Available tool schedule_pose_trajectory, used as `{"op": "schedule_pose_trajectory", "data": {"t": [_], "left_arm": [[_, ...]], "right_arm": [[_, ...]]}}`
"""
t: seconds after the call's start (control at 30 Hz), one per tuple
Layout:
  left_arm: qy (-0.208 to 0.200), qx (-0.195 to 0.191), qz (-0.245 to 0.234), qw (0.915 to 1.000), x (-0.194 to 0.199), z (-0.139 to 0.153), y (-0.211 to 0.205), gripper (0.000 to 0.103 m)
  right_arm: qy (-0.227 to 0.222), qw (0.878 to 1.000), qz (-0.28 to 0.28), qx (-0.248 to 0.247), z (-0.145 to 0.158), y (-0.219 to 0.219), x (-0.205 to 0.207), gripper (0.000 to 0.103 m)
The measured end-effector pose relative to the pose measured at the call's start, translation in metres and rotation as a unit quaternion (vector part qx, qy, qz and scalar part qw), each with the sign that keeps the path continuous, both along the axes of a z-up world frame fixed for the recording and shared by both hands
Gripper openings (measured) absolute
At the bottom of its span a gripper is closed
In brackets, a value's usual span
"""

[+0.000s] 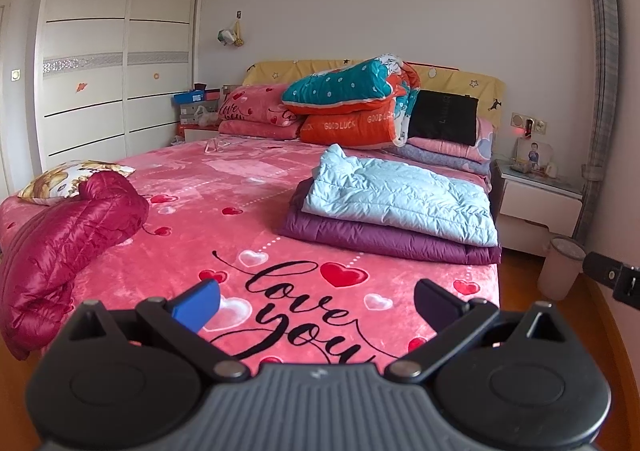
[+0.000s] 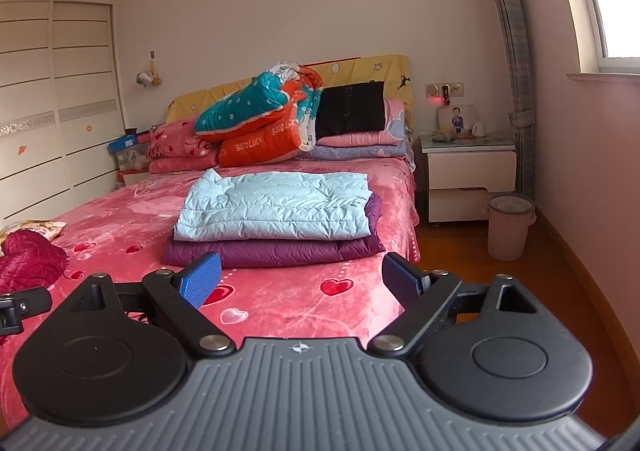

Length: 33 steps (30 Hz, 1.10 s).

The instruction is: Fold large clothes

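Observation:
A crumpled dark red down jacket (image 1: 60,235) lies unfolded at the bed's left edge; it also shows in the right wrist view (image 2: 28,259). A folded light blue down jacket (image 1: 400,195) (image 2: 276,207) lies on a folded purple one (image 1: 384,239) (image 2: 276,251) on the bed's right side. My left gripper (image 1: 316,301) is open and empty above the bed's foot. My right gripper (image 2: 300,277) is open and empty, in front of the folded stack.
The pink "love you" bedspread (image 1: 224,187) covers the bed. Pillows and a rolled quilt (image 1: 352,103) pile at the headboard. A patterned cushion (image 1: 72,179) lies behind the red jacket. A nightstand (image 2: 470,175) and pink bin (image 2: 510,227) stand right of the bed; a wardrobe (image 1: 116,63) stands left.

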State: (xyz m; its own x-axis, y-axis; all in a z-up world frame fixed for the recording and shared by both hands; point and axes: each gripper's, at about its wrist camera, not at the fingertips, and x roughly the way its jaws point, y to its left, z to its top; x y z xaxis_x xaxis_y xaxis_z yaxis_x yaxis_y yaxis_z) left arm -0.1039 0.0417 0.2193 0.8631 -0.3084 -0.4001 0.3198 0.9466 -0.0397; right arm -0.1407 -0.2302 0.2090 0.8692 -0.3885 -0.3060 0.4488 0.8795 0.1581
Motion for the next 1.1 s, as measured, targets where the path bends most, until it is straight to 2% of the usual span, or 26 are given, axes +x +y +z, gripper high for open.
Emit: {"op": "schedule_pose_trajectory", "data": {"t": [1.1], "left_arm": [[0.019, 0.01, -0.005, 0.9998, 0.013, -0.017, -0.014, 0.102]], "right_arm": [[0.017, 1.0, 0.004, 0.001, -0.011, -0.01, 0.013, 0.103]]}}
